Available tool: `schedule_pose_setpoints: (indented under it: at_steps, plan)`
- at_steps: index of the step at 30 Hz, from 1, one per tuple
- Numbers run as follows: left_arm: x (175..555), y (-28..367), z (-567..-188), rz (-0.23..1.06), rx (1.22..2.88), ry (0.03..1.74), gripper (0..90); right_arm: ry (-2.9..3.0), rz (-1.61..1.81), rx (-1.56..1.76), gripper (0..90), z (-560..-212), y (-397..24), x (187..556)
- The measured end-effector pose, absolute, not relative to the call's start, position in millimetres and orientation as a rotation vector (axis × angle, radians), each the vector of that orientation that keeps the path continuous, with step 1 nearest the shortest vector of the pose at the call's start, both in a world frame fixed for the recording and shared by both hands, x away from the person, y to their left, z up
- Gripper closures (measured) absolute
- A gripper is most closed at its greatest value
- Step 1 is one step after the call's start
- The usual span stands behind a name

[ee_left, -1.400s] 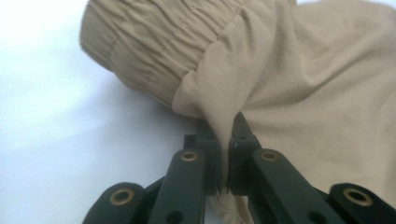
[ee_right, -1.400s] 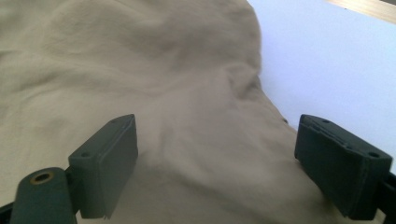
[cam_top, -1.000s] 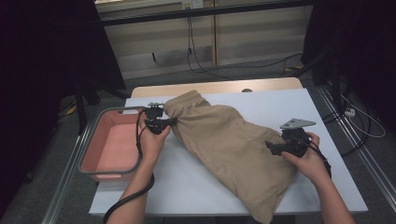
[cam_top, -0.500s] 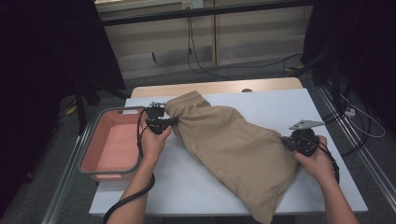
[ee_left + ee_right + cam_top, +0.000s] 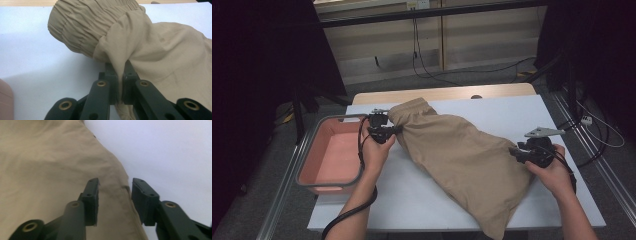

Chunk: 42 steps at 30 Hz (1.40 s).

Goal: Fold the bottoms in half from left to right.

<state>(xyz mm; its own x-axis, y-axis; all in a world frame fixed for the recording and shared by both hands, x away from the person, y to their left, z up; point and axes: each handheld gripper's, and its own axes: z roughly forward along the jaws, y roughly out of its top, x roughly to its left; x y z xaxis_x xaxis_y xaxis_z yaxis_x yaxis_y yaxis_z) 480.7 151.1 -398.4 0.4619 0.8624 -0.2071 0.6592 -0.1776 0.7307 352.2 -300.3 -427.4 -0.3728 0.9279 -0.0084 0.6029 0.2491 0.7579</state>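
From the high view, the tan trousers [image 5: 462, 160] lie slantwise across the white table [image 5: 422, 200], their gathered waistband at the far left and the legs running toward the near right edge, where the fabric hangs just over the table's near edge. My left gripper [image 5: 384, 131] sits at the left side of the waistband end, touching the cloth. My right gripper [image 5: 518, 152] is at the right edge of the trousers, about midway down the leg, with my right hand [image 5: 554, 172] behind it. A pink tub [image 5: 329, 155] stands just beside the table on the left, close to my left hand [image 5: 374, 150].

In the left gripper view, my left gripper [image 5: 121, 75] is clamped hard on a pinch of tan fabric; the jaws are nearly together with only the fold of cloth between them. The ruched waistband [image 5: 82, 27] bulges just beyond, resting on the white surface.

In the right gripper view, my right gripper [image 5: 114, 192] stands partly open, its jaws having just been opening. The hemmed edge of the trousers [image 5: 50, 170] runs under the gap between them, but the pads do not press on it. The left jaw hangs over cloth, the right one over bare table [image 5: 170, 152].
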Motion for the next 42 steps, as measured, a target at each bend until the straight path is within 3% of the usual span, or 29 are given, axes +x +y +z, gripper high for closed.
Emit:
schedule_pose_setpoints:
  at_steps: [5,14,42]
  plan:
    - [484,151,-394,0.339,1.922,1.284,86.6,2.086,0.959,1.373,38.4,-427,-290,354]
    - [491,167,-385,0.408,1.905,1.338,86.8,2.094,0.978,1.378,22.0,-430,-284,355]
    - [470,140,-371,0.374,1.902,1.127,87.1,2.106,1.028,1.345,15.2,-429,-272,357]
